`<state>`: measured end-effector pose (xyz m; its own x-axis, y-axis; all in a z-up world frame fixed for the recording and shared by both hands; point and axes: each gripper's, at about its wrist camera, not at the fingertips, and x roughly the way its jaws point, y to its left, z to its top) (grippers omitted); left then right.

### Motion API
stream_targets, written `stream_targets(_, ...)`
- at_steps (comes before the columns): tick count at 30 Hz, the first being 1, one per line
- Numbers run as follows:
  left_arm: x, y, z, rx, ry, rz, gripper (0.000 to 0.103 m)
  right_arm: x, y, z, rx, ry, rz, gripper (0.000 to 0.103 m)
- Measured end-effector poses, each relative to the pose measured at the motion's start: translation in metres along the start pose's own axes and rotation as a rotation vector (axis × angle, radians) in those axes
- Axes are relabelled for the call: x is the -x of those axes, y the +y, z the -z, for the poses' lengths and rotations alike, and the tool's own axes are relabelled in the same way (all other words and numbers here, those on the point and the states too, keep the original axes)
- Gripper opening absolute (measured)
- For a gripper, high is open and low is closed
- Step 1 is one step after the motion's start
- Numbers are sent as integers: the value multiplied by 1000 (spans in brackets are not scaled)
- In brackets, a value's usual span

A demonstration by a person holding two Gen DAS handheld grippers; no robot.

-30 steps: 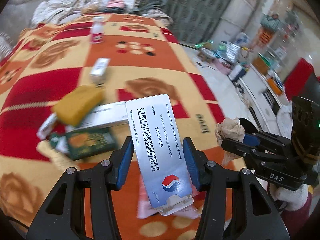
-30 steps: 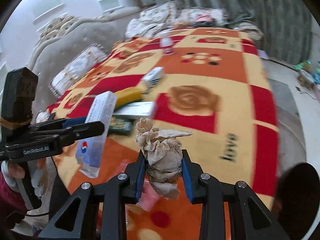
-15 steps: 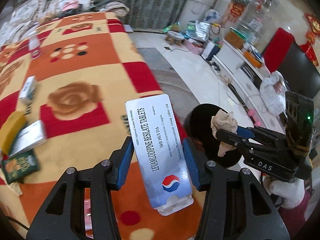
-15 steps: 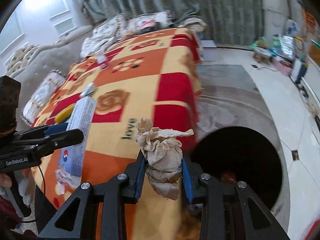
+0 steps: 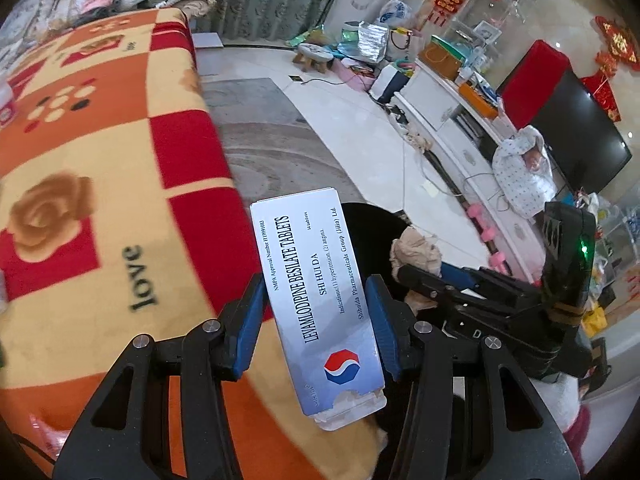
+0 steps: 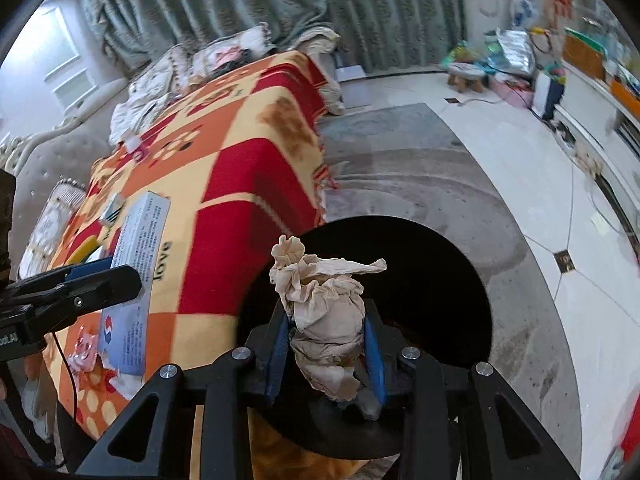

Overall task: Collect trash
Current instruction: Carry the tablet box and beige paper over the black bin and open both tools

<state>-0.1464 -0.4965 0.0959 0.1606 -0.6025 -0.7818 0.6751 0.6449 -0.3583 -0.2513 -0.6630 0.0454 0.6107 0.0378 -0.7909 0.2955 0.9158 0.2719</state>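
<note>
My left gripper (image 5: 316, 320) is shut on a white and blue tablet box (image 5: 316, 300) with a torn lower end; the box (image 6: 136, 280) also shows at the left of the right wrist view. My right gripper (image 6: 326, 344) is shut on a crumpled beige paper wad (image 6: 324, 312), seen from the side as the wad (image 5: 416, 252) in the left wrist view. Both hang past the edge of the blanket-covered table, above a round black bin (image 6: 436, 280) on the floor. The bin (image 5: 372, 216) is mostly hidden behind the box in the left wrist view.
The orange, red and yellow blanket (image 5: 100, 184) covers the table at left, with a white bottle (image 5: 6, 108) and small boxes (image 6: 114, 208) on it. A pink wrapper (image 6: 86, 350) lies near its front edge. A grey rug (image 6: 420, 184), white tiles and a cluttered TV cabinet (image 5: 460, 120) lie to the right.
Both grippers swung right, off the table and over the black bin, each keeping its hold. The items on the blanket slid out of view to the left.
</note>
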Motion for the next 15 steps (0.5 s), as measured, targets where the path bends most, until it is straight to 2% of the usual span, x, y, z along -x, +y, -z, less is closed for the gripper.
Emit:
stream_targets(2,-7,-1,-2,24,3,29,50,-4,-5,-2,-22,0,-1,39)
stream_targets(4,-12,-1,-2,35,14,45,50,-3,-11,-3,-43,-7,8,57)
stream_targets(5,-13,-1,-2,36,18,47,52,-2,-13,-2,-49,-11,9,60)
stream_targets(11,-10,6,2,52,28,34,54,-6,-12,0,-63,-1,0,62)
stream_targets(15,4,12,6,52,8,-5,54,-7,-2,2,-47,9,-10,62)
